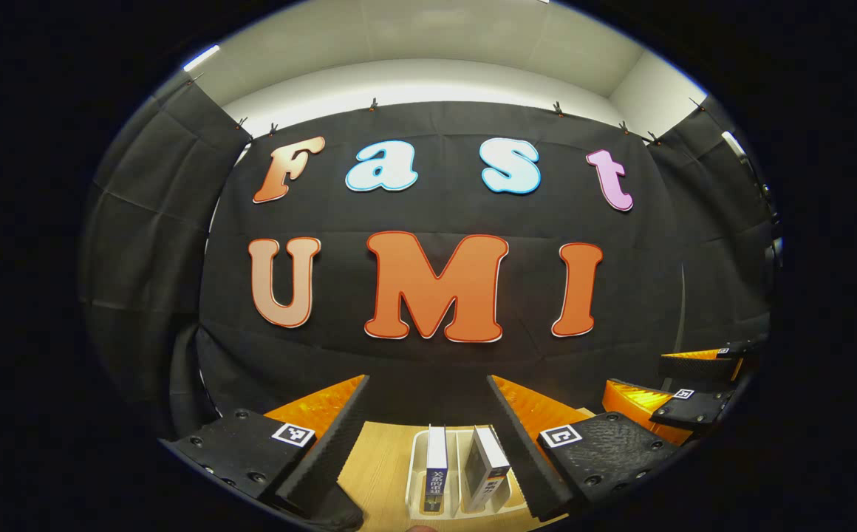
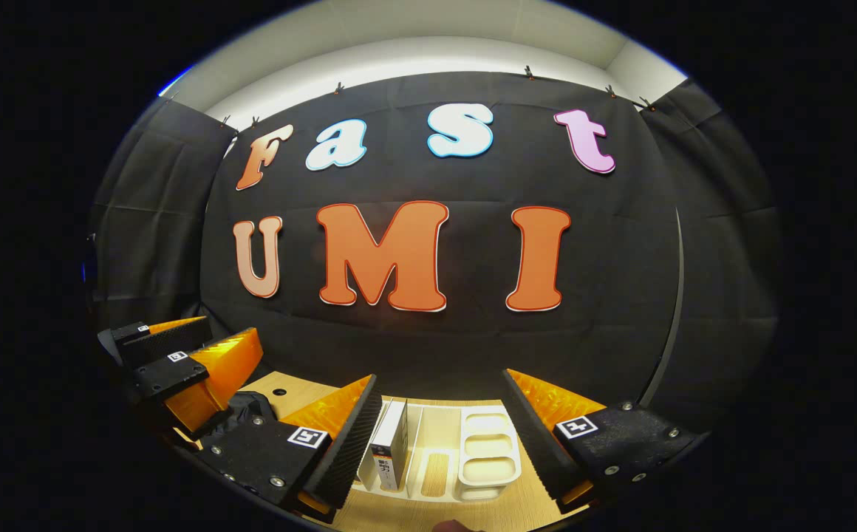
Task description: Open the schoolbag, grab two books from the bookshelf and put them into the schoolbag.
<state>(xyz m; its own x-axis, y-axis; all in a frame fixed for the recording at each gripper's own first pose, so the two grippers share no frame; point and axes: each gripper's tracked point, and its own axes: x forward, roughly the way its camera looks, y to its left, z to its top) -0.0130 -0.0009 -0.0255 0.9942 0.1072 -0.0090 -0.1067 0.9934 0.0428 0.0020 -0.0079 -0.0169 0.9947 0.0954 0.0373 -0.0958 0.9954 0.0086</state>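
You have two books in the left gripper view, both upright in the one white rack [image 1: 417, 473]: a blue-spined book [image 1: 436, 467] and a white book [image 1: 487, 467] beside it. In the right gripper view you can count one book standing in that rack, plus three small empty cells [image 2: 489, 446] stacked at its end. Two grippers, left gripper [image 1: 428, 443] and right gripper [image 2: 443, 443].

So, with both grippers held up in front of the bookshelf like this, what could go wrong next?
1. The two books stand close together in the white bookshelf; closing on one might catch or tip the other.
2. The bookshelf looks light, so pulling a book out could drag it across the table.
3. The left gripper and right gripper hang open near each other; both reaching in at once might collide.
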